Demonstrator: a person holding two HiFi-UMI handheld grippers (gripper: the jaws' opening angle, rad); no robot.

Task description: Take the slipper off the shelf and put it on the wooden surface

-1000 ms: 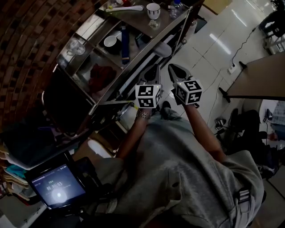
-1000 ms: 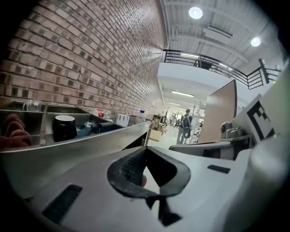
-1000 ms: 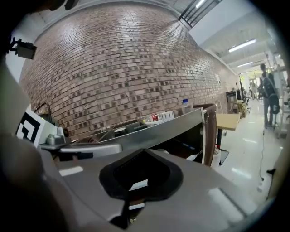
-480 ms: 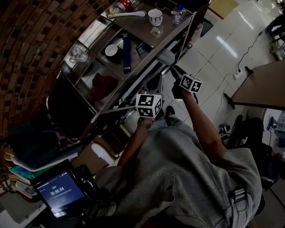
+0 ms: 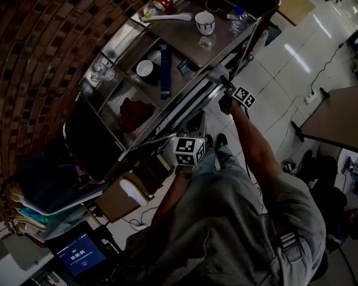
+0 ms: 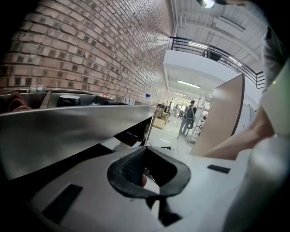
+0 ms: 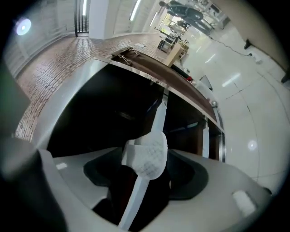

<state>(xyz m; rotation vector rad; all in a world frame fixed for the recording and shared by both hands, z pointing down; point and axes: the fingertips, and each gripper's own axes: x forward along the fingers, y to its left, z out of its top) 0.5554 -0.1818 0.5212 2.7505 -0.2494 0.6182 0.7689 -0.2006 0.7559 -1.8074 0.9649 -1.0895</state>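
At the front edge of the metal shelf [image 5: 179, 36], the right gripper [image 5: 225, 82] is held out on a stretched arm, with its marker cube turned back toward the person. Its jaws stand apart and have just been opening. The right gripper view shows the pale, mesh-textured end of the slipper [image 5: 217, 71] between them, and no pad is plainly pressing on it. The slipper is on the shelf, close against a pale upright post at the front edge, just off the lip of the top tier.

The left gripper [image 5: 197, 117] is lower and nearer the person's body. Its jaws are together with nothing between them, and it points toward the shelf's lower tiers. In the left gripper view a steel shelf edge runs across the left side, with the brick wall [image 5: 45, 50] behind it.

On the top tier lie a spoon [image 5: 168, 17], a cup [image 5: 205, 22] and a bottle [image 5: 238, 14]. The tier below holds a bowl [image 5: 145, 68], and a red cloth [image 5: 133, 111] lies lower still.

A brown table [image 5: 330, 114] stands to the right on the tiled floor [image 5: 279, 61], well apart from the shelf and the slipper. A tablet [image 5: 78, 257] with a lit screen sits at the lower left.
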